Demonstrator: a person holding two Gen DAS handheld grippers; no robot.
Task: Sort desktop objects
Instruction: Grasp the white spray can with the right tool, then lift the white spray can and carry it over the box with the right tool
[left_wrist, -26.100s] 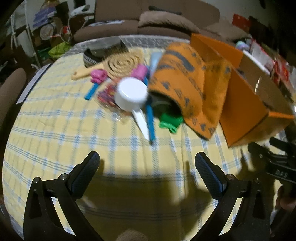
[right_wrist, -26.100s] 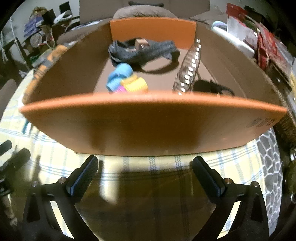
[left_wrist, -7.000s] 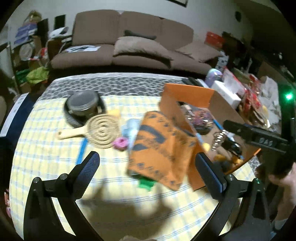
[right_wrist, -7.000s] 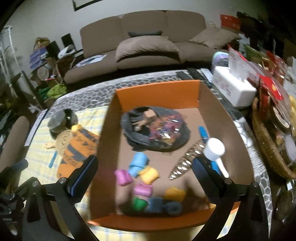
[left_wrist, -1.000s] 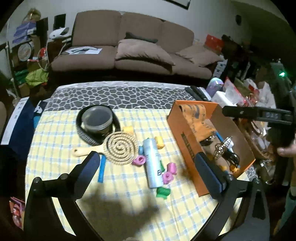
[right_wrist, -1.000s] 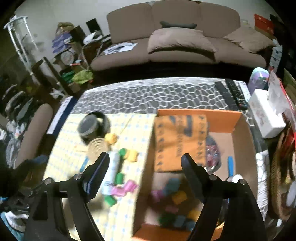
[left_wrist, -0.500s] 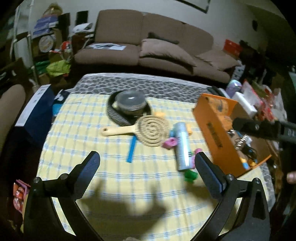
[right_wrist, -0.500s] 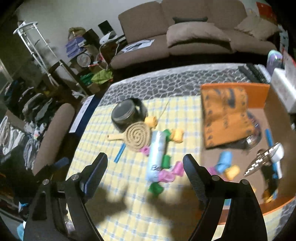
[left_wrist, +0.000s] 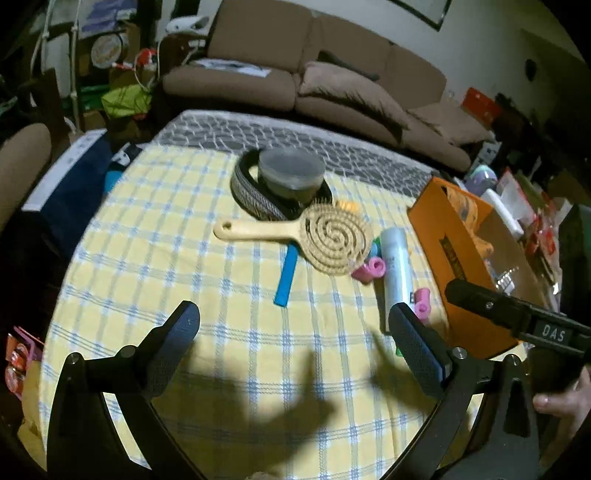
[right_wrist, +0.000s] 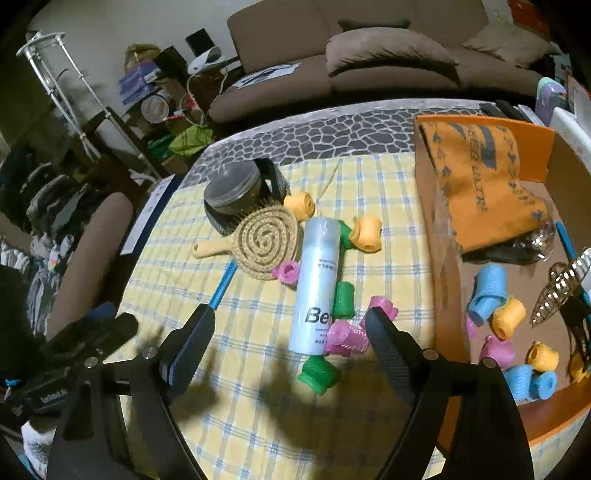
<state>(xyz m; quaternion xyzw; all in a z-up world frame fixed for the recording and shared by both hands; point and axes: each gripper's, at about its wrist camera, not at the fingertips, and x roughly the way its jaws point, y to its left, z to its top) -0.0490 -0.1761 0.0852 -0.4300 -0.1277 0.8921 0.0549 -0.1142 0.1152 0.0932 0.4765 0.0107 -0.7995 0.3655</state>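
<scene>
On the yellow checked tablecloth (right_wrist: 258, 369) lie a wooden spiral hairbrush (right_wrist: 264, 242), a silver spray can (right_wrist: 317, 284), a blue stick (right_wrist: 222, 282), a grey-lidded jar (right_wrist: 232, 190) and several pink, green and orange hair rollers (right_wrist: 343, 336). The orange box (right_wrist: 436, 229) at right holds an orange cloth (right_wrist: 484, 192), more rollers and a metal clip. My right gripper (right_wrist: 286, 343) is open and empty above the can. My left gripper (left_wrist: 295, 334) is open and empty over the table's near side, short of the brush (left_wrist: 334, 238) and can (left_wrist: 397, 266).
A brown sofa (left_wrist: 314, 81) stands behind the table. A brown chair (right_wrist: 92, 251) is at the table's left edge. Clutter and shelves fill the room's left side; packets and a white tissue box (left_wrist: 504, 216) sit beyond the box.
Both grippers have come lower and nearer the table. The right view has swung left from the box toward the can and rollers. The orange cloth stays in the box.
</scene>
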